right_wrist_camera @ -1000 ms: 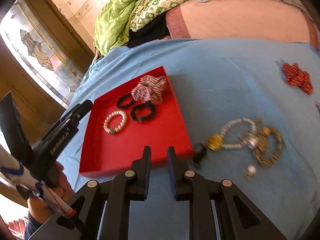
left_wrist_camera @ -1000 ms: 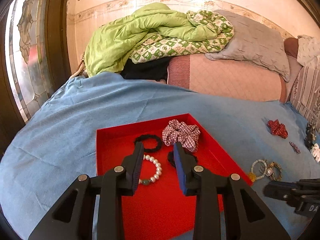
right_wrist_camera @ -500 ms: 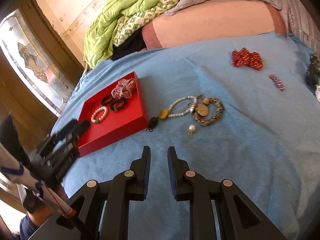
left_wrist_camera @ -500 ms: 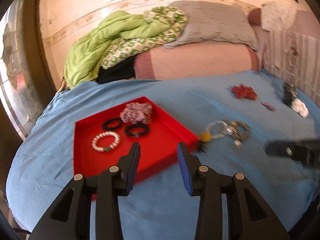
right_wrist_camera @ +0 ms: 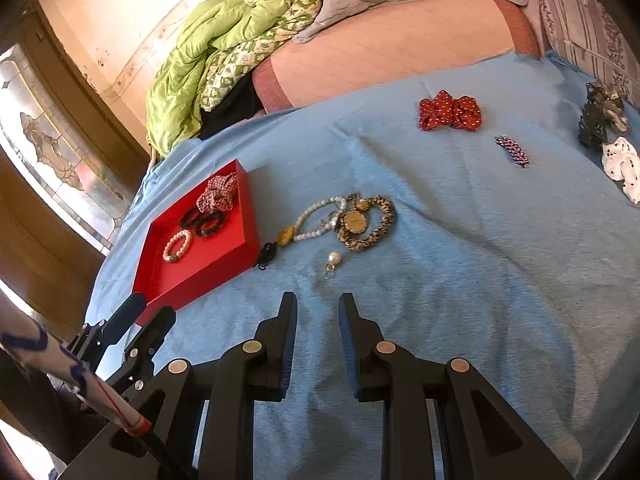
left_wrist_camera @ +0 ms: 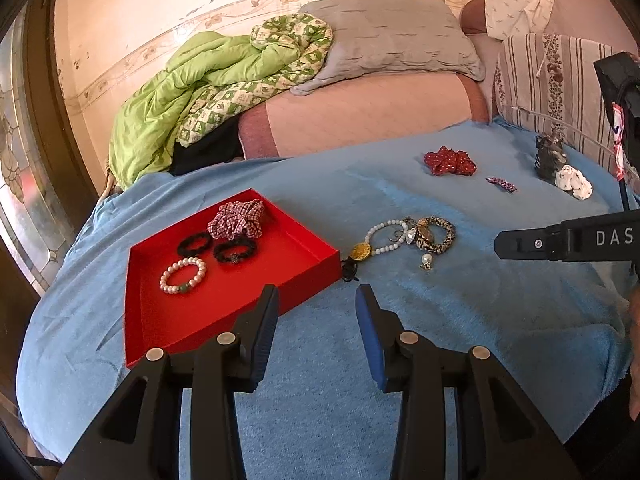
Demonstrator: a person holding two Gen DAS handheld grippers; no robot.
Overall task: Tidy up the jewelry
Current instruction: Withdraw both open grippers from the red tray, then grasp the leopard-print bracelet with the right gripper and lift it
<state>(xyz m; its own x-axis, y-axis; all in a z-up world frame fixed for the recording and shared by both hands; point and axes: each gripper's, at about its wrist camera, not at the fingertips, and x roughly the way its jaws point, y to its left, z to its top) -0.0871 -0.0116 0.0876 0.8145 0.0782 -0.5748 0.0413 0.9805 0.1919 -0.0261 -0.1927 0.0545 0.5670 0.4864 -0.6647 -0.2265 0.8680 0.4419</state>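
Observation:
A red tray (left_wrist_camera: pixel 304 252) (right_wrist_camera: pixel 248 216) lies on the blue bedspread. It holds a pearl bracelet (left_wrist_camera: pixel 183 276), two black hair ties (left_wrist_camera: pixel 234 250) and a checked scrunchie (left_wrist_camera: pixel 238 220). Right of the tray lies a tangle of a bead necklace (left_wrist_camera: pixel 380 236) (right_wrist_camera: pixel 316 220), a leopard bracelet (left_wrist_camera: pixel 440 234) (right_wrist_camera: pixel 376 224) and a pearl pendant (right_wrist_camera: pixel 334 258). My left gripper (left_wrist_camera: pixel 316 300) is open and empty, held above the bed near the tray's front corner. My right gripper (right_wrist_camera: pixel 318 308) is open and empty, short of the tangle.
A red dotted bow (left_wrist_camera: pixel 450 162) (right_wrist_camera: pixel 450 114), a small purple clip (right_wrist_camera: pixel 512 150), a dark claw clip (right_wrist_camera: pixel 598 118) and a white bow (right_wrist_camera: pixel 622 162) lie at the far right. A green quilt (left_wrist_camera: pixel 192 92) and pillows are piled at the back. A window is at the left.
Both grippers have pulled back from the tray, so more of the bed shows. The left gripper left the tray's inside. The right gripper's jaws have opened wider.

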